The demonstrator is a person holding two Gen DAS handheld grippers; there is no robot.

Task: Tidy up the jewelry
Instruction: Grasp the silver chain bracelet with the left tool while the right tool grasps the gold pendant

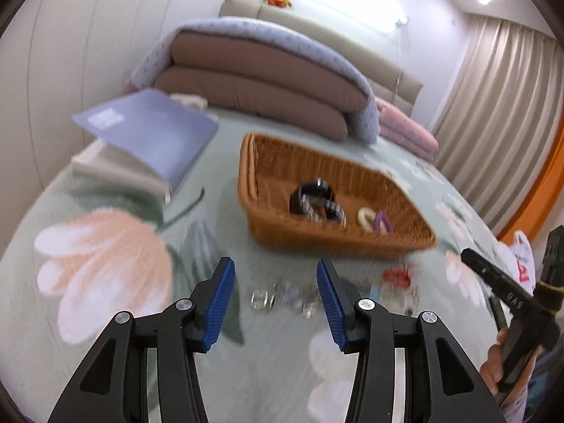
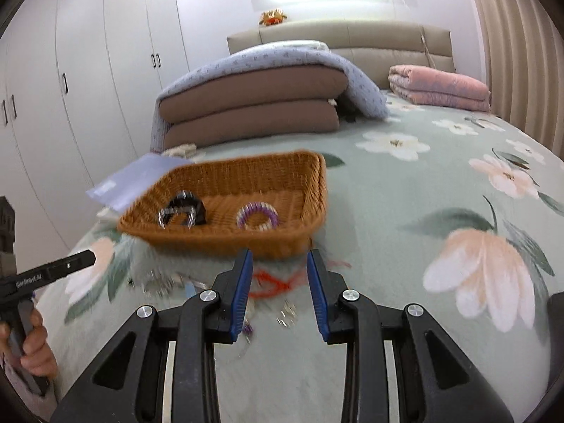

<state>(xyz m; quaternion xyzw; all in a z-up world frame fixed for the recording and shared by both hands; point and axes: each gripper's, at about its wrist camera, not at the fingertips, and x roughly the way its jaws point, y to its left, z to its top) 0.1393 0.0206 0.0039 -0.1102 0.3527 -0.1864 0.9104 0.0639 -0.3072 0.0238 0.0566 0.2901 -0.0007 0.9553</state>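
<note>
While both grippers hang over the bed [image 2: 387, 190], neither holds anything. In the left wrist view the left gripper [image 1: 275, 282] has its blue pads [image 1: 220, 303] spread wide, and a blurred cluster of clear, silvery pieces [image 1: 282, 298] lies on the bedspread between and just beyond them. A small red item [image 1: 396, 276] lies to the right of that cluster, near the basket's near edge. The right gripper [image 2: 278, 271] likewise stands wide, and in its own view a red cord [image 2: 275, 283] lies on the bedspread between its pads, with small shiny bits [image 2: 287, 312] nearer the camera.

On the bedspread just beyond both grippers sits the basket [image 2: 225, 176], a wicker tray. Inside it lie a black and silver watch [image 2: 183, 209] toward the left and a purple and white ring-shaped band [image 2: 257, 215] to the right of the watch, the two apart.

Beyond the basket's left side a blue folder [image 1: 155, 137] rests tilted on a pale stack, toward the bed's left edge. Toward the head of the bed lie folded brown quilts [image 2: 253, 105] under a lilac cover, and a folded pink blanket [image 2: 439, 86] lies at the far right corner. Motion blur smears the small pieces, so what each one is cannot be told.
</note>
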